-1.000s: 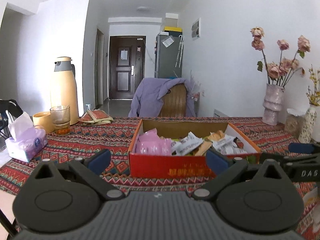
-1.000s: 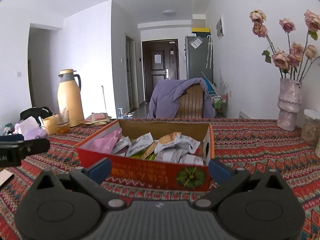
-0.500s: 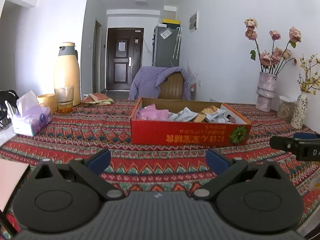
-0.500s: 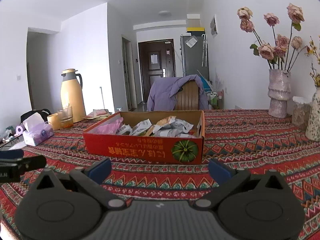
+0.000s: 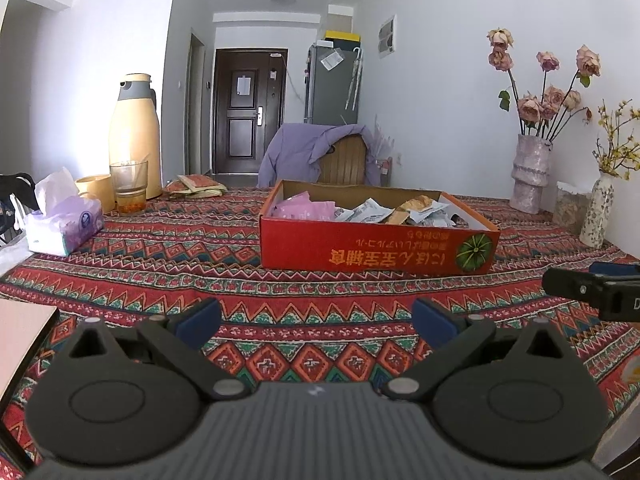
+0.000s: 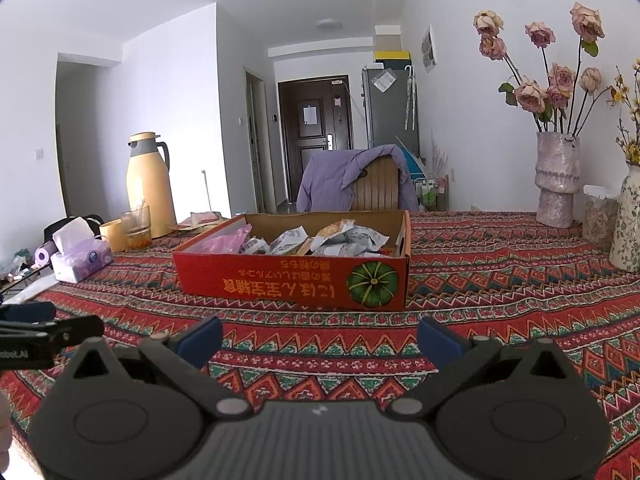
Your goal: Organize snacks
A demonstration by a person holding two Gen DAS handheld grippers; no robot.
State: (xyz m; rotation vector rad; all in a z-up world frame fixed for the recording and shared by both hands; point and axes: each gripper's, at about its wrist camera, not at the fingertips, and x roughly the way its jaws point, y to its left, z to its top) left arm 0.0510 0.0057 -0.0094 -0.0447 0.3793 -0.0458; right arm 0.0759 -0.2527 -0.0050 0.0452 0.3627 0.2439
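While both grippers, left (image 5: pixel 316 316) and right (image 6: pixel 320 334), are hanging wide open and empty, I'm thinking they should approach the box (image 6: pixel 294 280) slowly from above.

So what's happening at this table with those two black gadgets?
A person is tidying snacks with a handheld gripper in each hand. The left gripper and right gripper are both open and empty, hovering over the patterned tablecloth short of the red cardboard box. Snack packets lie in the box. Nothing is being gripped at this moment.
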